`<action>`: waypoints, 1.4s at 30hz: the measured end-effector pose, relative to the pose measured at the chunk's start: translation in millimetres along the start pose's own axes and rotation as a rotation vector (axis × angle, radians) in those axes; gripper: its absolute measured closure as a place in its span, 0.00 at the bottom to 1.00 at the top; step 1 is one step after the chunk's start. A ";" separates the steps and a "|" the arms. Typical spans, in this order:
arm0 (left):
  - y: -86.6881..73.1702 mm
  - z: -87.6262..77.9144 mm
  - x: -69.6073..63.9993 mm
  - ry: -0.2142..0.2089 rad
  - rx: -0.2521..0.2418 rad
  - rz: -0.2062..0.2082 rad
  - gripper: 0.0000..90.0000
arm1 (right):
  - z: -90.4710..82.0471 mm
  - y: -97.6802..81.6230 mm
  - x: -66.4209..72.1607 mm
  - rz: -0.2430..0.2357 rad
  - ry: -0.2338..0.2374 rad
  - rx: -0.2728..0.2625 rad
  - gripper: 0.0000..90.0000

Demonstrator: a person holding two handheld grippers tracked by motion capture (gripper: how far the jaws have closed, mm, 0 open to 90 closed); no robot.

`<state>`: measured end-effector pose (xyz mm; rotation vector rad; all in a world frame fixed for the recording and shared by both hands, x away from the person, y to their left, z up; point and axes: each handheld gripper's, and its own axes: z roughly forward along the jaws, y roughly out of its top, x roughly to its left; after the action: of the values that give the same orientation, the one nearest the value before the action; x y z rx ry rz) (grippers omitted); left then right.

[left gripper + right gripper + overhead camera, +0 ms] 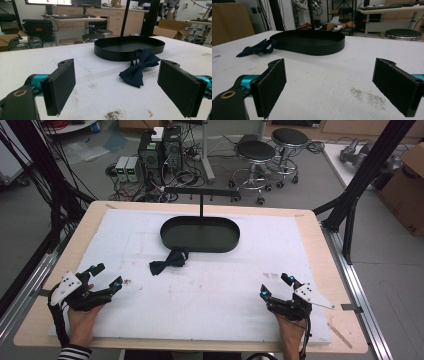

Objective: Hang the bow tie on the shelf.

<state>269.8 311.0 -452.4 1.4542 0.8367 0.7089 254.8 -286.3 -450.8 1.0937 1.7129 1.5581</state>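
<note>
White stained table cover (210,290) – bow tie (168,262) beside black tray (200,234); left hand-held gripper (106,277), right hand-held gripper (276,286) both spread, empty.

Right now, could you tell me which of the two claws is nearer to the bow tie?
The left claw is nearer: the navy bow tie lies left of the table's middle, just before the black tray, while the right claw sits farther off.
</note>
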 end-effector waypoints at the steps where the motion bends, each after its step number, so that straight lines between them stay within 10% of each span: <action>1: 0.0 -0.1 0.1 -0.001 0.002 0.002 0.17 | 0.0 0.0 -0.6 -0.005 -0.001 -0.002 0.12; 42: 18.8 9.3 2.7 -0.032 0.058 -0.040 0.16 | 4.6 1.6 1.2 -0.018 -0.007 0.045 0.12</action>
<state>280.5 308.5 -434.3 1.4927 0.8655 0.6347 258.5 -283.0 -449.8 1.1011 1.7559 1.5098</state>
